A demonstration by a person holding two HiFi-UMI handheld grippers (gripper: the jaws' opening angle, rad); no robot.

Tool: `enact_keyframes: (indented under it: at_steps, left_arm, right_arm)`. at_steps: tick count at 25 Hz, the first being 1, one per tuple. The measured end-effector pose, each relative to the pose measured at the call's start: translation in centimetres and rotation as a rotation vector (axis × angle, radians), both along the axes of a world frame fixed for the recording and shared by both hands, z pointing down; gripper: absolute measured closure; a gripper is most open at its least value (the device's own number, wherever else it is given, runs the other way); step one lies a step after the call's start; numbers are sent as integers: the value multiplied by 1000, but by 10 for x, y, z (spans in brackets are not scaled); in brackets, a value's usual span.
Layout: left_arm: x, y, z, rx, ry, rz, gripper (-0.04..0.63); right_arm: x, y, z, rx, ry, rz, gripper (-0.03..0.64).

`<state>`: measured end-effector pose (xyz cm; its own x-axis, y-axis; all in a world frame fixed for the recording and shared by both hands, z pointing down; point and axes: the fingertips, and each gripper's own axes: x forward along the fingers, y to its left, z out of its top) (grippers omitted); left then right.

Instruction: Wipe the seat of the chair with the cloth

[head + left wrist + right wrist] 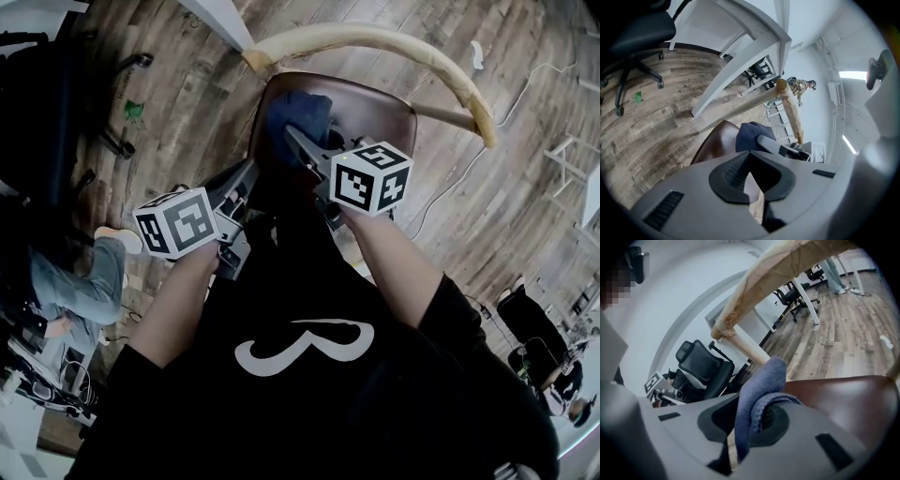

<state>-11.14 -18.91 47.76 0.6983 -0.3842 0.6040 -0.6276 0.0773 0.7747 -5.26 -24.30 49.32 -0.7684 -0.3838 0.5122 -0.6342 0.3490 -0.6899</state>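
A chair with a dark brown seat (380, 108) and a curved pale wooden back rail (375, 39) stands below me. A dark blue cloth (295, 120) lies bunched on the seat's left part. My right gripper (298, 142) is shut on the cloth (757, 404), which folds up between its jaws over the seat (843, 399). My left gripper (246, 178) hangs just left of the seat's near edge, shut with nothing between its jaws. In the left gripper view the cloth (752, 136) and the seat (717, 140) lie ahead.
Wood plank floor (187, 103) surrounds the chair. A black office chair (47, 103) stands at the left, a white desk leg (220, 21) behind. A seated person's jeans and shoe (94, 267) are at the lower left. A white cable (450, 178) runs on the right.
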Motion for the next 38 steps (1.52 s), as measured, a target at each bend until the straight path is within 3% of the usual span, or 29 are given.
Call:
enact_keyframes:
  at_steps: [9,18,24,32,38]
  left_arm:
    - [-13,8,25,-14,-17,-77,581]
    - [-22,14,48,-48,-31,-145,581]
    - [-17,21,50,-57,-22,-136,581]
    - [-15,17,56,-61,-28,-118,581]
    - [-15,16,57,-56,-42,-82,581]
  right_arm:
    - [-23,-26,49,11,38,-37,572]
    - [-31,-34,98,-15,175,-113,572]
    - [-23,-30,115,-3,272,-152,572]
    - [-15,-32,122,29,316,-150,572]
    - [10,-33,125,35,364,-103,571]
